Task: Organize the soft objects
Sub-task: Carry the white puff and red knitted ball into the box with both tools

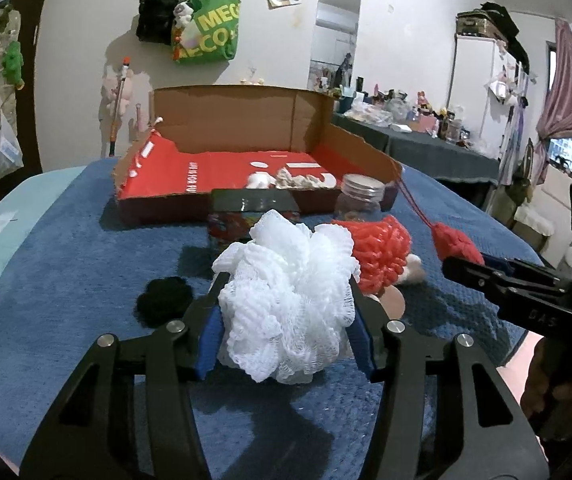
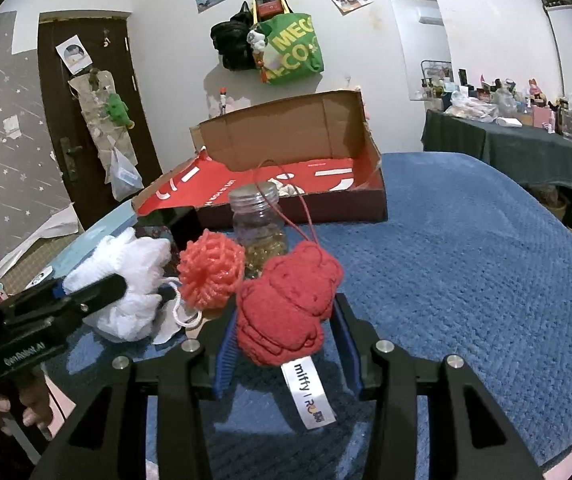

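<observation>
Left wrist view: cardboard box [image 1: 246,128] holds small pale items [image 1: 290,179].

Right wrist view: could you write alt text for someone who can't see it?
A handheld gripper clamps a red knitted plush with a "miffy" tag above a blue blanket. Behind stand a clear jar and an open cardboard box; at left, another gripper holds a white mesh sponge.

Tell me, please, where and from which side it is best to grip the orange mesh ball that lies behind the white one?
Grip the orange mesh ball across its round puffy middle, coming from above. It is soft all round, but the white sponge, the jar and the red plush toy crowd its sides.
</observation>
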Available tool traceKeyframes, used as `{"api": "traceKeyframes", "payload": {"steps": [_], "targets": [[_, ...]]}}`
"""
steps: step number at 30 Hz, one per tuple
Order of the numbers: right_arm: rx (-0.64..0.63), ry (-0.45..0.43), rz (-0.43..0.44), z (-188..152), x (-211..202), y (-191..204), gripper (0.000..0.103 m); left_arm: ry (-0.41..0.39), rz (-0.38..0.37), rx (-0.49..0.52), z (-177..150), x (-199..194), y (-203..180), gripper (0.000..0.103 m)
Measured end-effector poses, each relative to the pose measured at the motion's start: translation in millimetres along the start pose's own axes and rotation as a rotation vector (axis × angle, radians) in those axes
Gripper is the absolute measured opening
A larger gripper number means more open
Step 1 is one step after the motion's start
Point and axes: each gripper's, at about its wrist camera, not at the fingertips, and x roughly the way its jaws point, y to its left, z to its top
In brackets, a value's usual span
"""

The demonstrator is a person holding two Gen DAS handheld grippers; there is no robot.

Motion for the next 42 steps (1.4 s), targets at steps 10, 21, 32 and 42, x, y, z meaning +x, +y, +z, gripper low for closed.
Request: {"api": "traceKeyframes", "payload": {"steps": [10,21,32,42], "targets": [[-0.102,0.021,-0.130,14,3,-9,0.047,0.072,0.054,-0.025,27,-8,55,0.051],[-0.277,0.057,-0.219,45,33,-8,0.047,0.168,0.087,0.053,62,23,87,0.051],[-0.375,0.078,-0.228,77,59,0,0.047,0.227,0.081,0.124,91,56,93,0.051],[-0.401,0.124,-0.169,107,88,5,0.047,0.255,-0.005,0.110,127,87,98,0.051]]}}
